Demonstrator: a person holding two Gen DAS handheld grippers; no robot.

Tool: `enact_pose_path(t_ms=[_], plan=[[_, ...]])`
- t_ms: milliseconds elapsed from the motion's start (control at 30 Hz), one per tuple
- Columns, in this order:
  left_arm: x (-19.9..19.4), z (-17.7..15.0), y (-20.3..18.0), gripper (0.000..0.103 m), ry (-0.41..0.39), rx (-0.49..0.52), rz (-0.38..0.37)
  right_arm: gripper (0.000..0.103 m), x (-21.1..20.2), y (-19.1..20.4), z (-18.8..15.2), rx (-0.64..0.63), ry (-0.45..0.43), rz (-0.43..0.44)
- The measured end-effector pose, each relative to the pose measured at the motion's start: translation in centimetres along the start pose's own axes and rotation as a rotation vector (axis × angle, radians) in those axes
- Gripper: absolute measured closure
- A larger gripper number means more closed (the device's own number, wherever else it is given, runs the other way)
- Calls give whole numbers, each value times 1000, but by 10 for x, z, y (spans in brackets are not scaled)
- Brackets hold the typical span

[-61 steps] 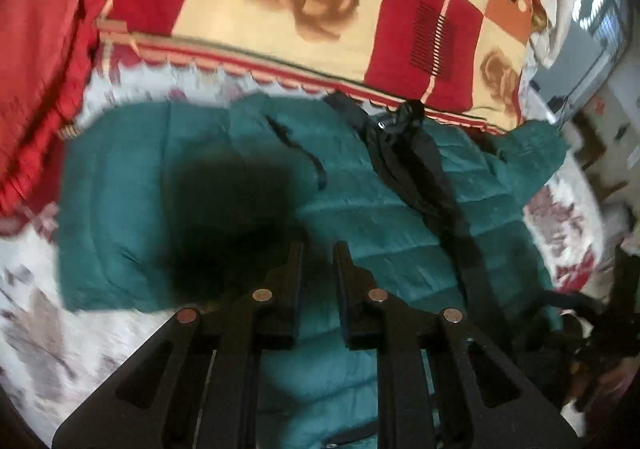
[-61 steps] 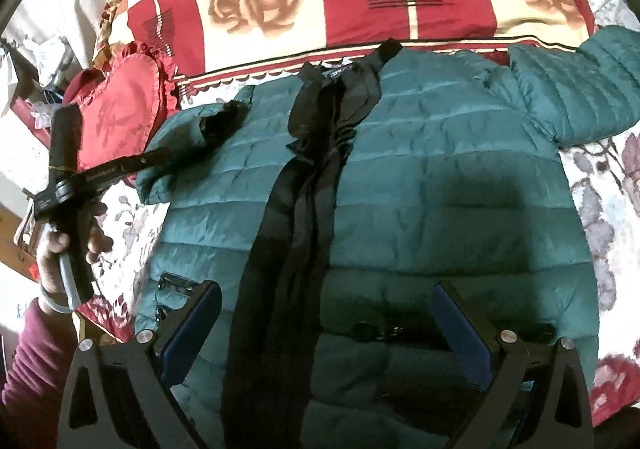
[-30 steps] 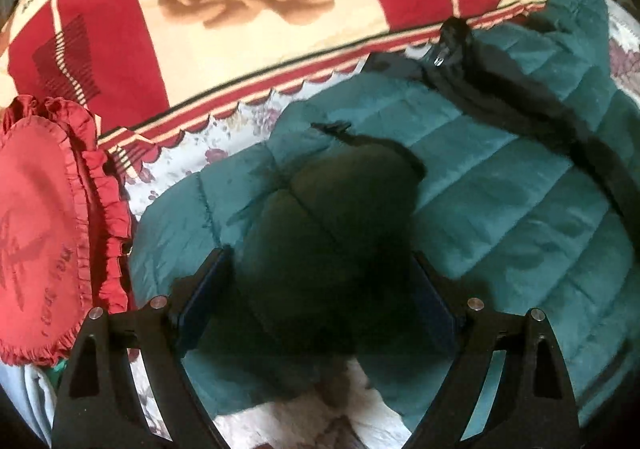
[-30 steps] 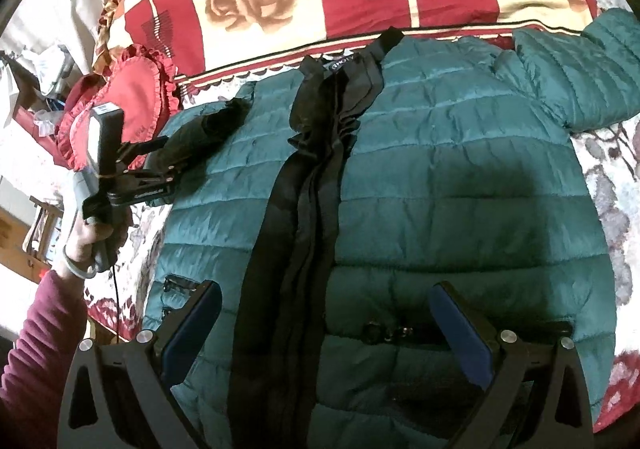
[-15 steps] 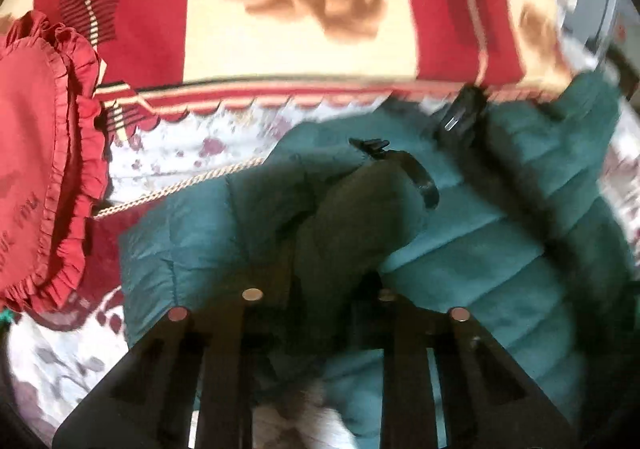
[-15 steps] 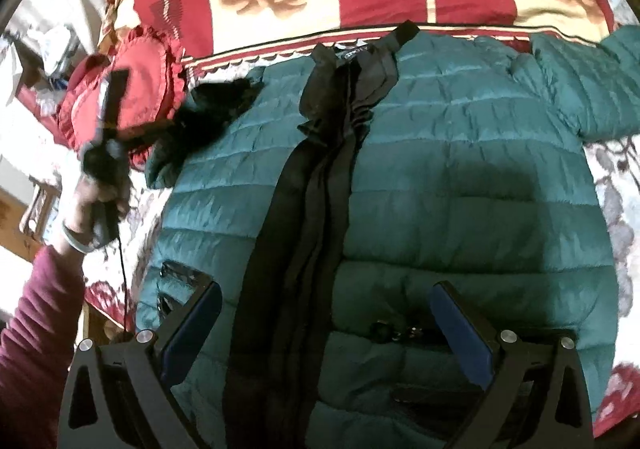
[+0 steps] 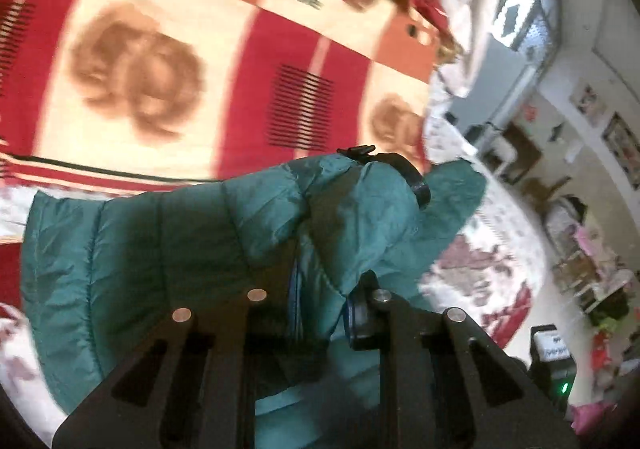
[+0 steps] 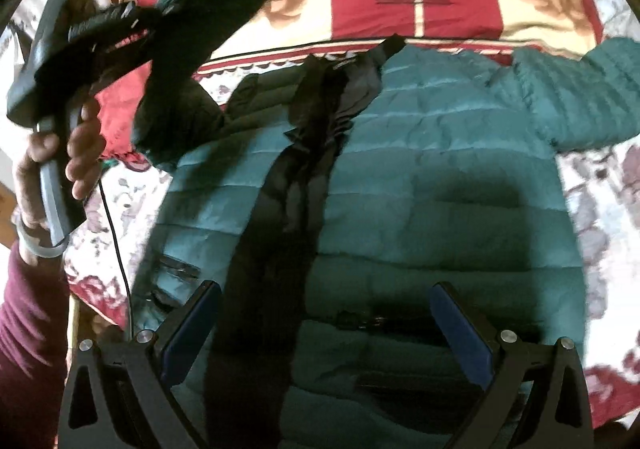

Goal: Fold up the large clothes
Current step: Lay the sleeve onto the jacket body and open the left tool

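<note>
With the sleeve [image 7: 248, 233] of the green jacket [image 8: 420, 185] lifted off the bed [image 8: 600, 209], the step in hand looks like the first fold: bringing this sleeve across the body of the jacket. The jacket lies flat on the flowered bed, front side up, with its black zipper strip [image 8: 288, 209] running down the middle, and the other sleeve [image 8: 572, 97] is spread out to the far side.

The left gripper [image 7: 320, 309] is clenched on the sleeve; its jaws have just been closing, and the green padded cloth is pinched between them near the cuff. From the right wrist view, the person's hand [image 8: 60, 145] holds this gripper raised above the bed, and the sleeve hangs from it as a dark blurred shape, so it seems to be in quick motion.

The right gripper [image 8: 324, 333] hovers over the lower part of the jacket with its jaws wide apart, and it holds nothing. Whether its fingers [image 8: 192, 321] touch the cloth, I cannot tell.

I judge that the next move calls for carrying the sleeve over the chest and laying it flat across the zipper strip before releasing it. The padded cloth is slippery and puffy, so it may slide out of the grip or spring back. The right gripper could press the body down to keep the jacket from dragging.
</note>
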State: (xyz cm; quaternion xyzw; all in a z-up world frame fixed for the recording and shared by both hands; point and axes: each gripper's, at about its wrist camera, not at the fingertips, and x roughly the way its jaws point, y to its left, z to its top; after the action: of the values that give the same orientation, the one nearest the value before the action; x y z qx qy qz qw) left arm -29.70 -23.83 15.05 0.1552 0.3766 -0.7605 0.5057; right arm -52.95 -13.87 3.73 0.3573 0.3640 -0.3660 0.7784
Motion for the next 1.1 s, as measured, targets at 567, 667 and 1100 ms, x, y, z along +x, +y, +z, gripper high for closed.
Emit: enact_pose_path(t_ms=[567,667,1100], plan=[[91,-51,3,66,178,-97,-124,0,-12,-22,12,-4,25,-79],[62,-47,11,43,103,-130,-131,0,-17,-20,17,16,0,-40],[-4,-71,76,36,12,-116,429,0,-13,9,23,-61,-48,-136]])
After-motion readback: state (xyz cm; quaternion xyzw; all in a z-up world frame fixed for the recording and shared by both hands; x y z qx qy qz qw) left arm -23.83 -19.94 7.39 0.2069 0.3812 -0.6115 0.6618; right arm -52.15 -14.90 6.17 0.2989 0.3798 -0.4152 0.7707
